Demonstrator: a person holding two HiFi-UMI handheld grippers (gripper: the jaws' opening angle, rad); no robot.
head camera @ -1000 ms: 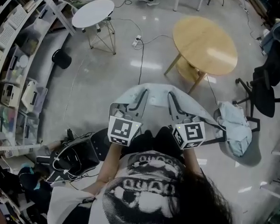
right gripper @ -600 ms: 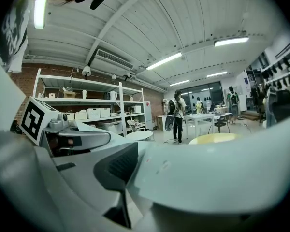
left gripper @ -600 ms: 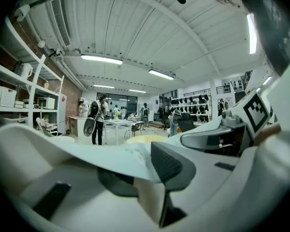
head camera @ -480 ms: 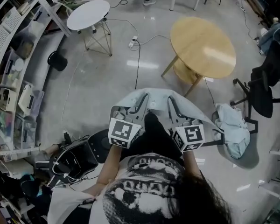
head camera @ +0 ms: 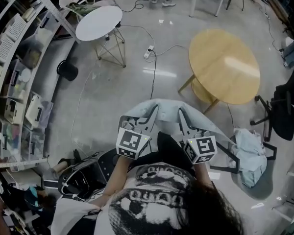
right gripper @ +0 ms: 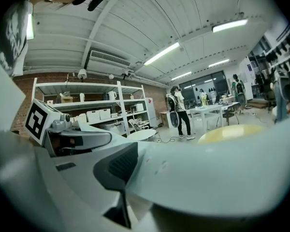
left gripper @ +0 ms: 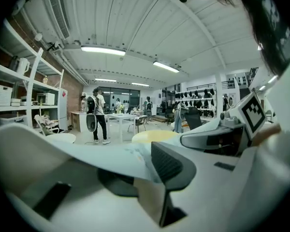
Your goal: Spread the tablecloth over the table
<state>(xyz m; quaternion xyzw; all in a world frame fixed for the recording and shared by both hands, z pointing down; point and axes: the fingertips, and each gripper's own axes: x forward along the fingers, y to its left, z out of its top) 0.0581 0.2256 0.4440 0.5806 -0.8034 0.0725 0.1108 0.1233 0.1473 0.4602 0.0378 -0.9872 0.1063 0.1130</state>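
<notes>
A pale blue tablecloth (head camera: 165, 106) hangs in the air in front of the person, stretched between the two grippers. My left gripper (head camera: 151, 110) is shut on its left part; in the left gripper view the tablecloth (left gripper: 96, 153) runs across the jaws against the dark pad (left gripper: 171, 162). My right gripper (head camera: 181, 113) is shut on its right part, and in the right gripper view the tablecloth (right gripper: 217, 170) covers one jaw beside the other's pad (right gripper: 117, 170). The round wooden table (head camera: 224, 65) stands bare ahead and to the right.
A small white round table (head camera: 99, 22) stands far left beside shelving (head camera: 14, 82). A power cable (head camera: 152, 67) crosses the floor. Right of me a chair (head camera: 250, 153) carries another pale cloth, with a black office chair (head camera: 284, 111) behind. People stand far off.
Both grippers have moved forward together with the tablecloth. The wooden table now lies lower in the head view, nearer to them. Both grips are unchanged.
</notes>
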